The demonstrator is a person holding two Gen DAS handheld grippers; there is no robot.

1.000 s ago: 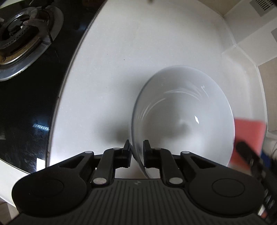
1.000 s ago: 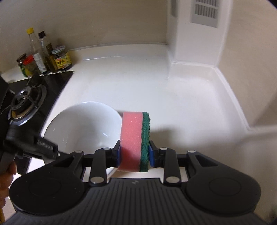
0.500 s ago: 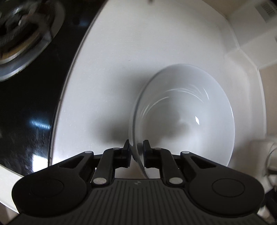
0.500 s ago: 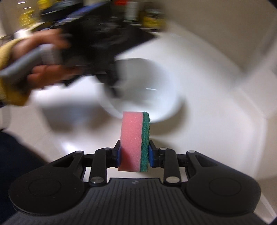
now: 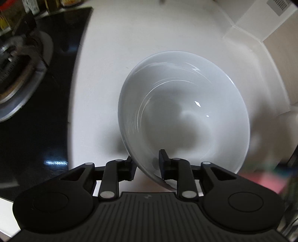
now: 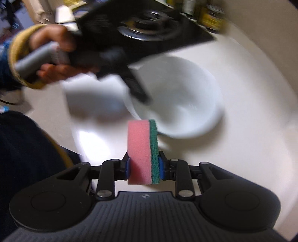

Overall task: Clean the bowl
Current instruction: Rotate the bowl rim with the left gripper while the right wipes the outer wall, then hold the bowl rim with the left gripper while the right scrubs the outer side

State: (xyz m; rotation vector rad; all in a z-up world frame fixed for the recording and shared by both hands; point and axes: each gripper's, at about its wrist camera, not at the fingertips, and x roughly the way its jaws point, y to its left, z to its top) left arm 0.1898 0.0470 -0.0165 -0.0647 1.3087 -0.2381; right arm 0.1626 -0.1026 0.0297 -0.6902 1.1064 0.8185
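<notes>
left gripper (image 5: pixel 146 164) points steeply down at the near rim of the white bowl (image 5: pixel 186 115). its fingers (image 5: pixel 130 167) have just been opening and now stand apart, one outside the rim and one inside, rim between them with a gap on the inner side; outer finger sits right at the bowl wall, contact not clear. bowl sits on the white worktop (image 5: pixel 104 61), empty and glossy inside, a few light streaks. blurred pink patch low right in the left wrist view is the sponge (image 5: pixel 260 178). to the left, past the worktop edge, the black glass hob (image 5: pixel 33 130) with a gas burner (image 5: pixel 16 70). blurred jars at far top left. far right corner, cream wall with a vent grille (image 5: pixel 277 6).

right gripper (image 6: pixel 143 165) fingers (image 6: pixel 161 165) have just been closing and are narrow, clamped on the sponge (image 6: pixel 142 152), which stands upright, pink foam on the left, green scrub layer on the right. sponge is near the bowl (image 6: pixel 186 98) rim, whether touching cannot tell. beyond it the left gripper (image 6: pixel 137 89) reaches to the bowl's rim, held by a hand (image 6: pixel 54 55) with a yellow cuff (image 6: pixel 16 50), all motion blurred. dark clothing at lower left. hob (image 6: pixel 149 28) and bottles (image 6: pixel 210 14) at far top.
</notes>
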